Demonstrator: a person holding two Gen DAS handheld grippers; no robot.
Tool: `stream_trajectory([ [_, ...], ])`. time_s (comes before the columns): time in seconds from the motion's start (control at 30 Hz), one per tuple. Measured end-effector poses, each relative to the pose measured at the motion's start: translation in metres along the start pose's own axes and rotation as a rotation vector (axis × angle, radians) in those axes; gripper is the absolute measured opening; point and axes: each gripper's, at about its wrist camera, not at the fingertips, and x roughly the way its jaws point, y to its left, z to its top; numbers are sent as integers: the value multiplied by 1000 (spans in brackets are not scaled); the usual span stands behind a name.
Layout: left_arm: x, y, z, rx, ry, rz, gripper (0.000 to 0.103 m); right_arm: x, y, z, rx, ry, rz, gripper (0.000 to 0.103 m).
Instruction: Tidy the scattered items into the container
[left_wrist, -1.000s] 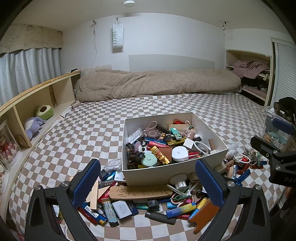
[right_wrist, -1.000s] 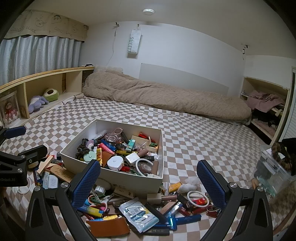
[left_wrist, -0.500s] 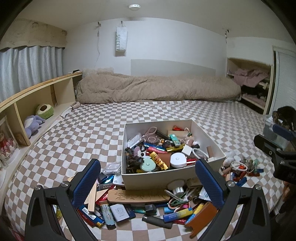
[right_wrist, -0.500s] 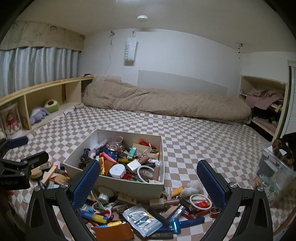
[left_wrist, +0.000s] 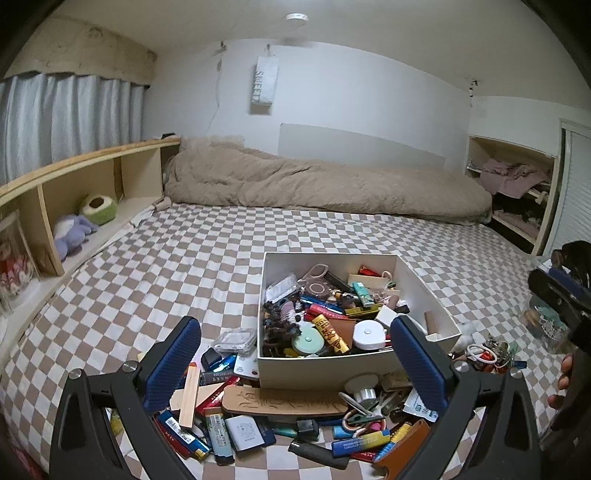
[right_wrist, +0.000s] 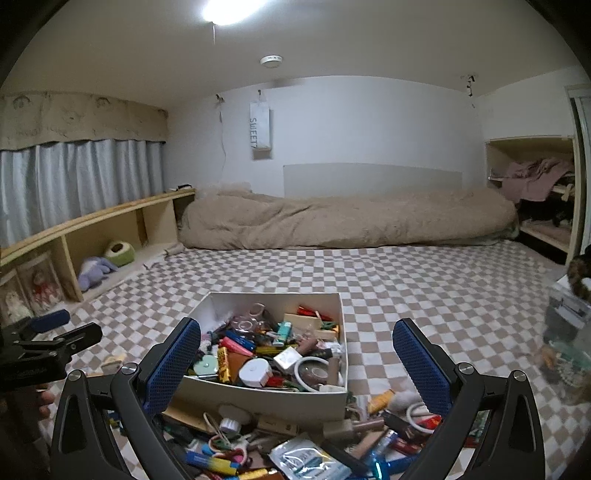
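Both wrist views had tilted upward since the earlier frames, so the white rectangular cardboard box (left_wrist: 354, 363) sat lower in each. It rested on the brown-and-white checkered bedspread (left_wrist: 207, 273), packed with small items. Scattered lighters, pens and packets (left_wrist: 251, 432) lay against its near wall, toward 6 o'clock. Left gripper (left_wrist: 293, 365) and right gripper (right_wrist: 295, 365) both hung above this clutter, blue-padded fingers (right_wrist: 173, 363) spread wide and empty. At 12 o'clock lay a beige rumpled duvet (right_wrist: 347, 221).
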Motion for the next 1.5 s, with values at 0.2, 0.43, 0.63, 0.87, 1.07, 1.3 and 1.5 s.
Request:
stream_trajectory([
  [0.2,17,13,-4,-26,53,20,103,9,-6,-9,-15,-31,-25,103],
  [0.43,39,25,-19,-64,131,16,103,30,-11,-38,-16,82,35,103],
  [0.63,50,34,-29,-98,167,22,103,50,-7,-84,-32,266,93,103],
  [0.87,59,42,-45,-120,211,31,103,57,5,-125,-32,401,189,103],
  [1.07,68,46,-65,-110,270,30,103,64,22,-149,-39,508,255,103],
  [1.3,72,33,-107,0,367,-5,103,76,31,-175,-100,611,247,103],
  [1.5,72,6,-129,140,394,-77,103,88,35,-185,-154,663,254,103],
])
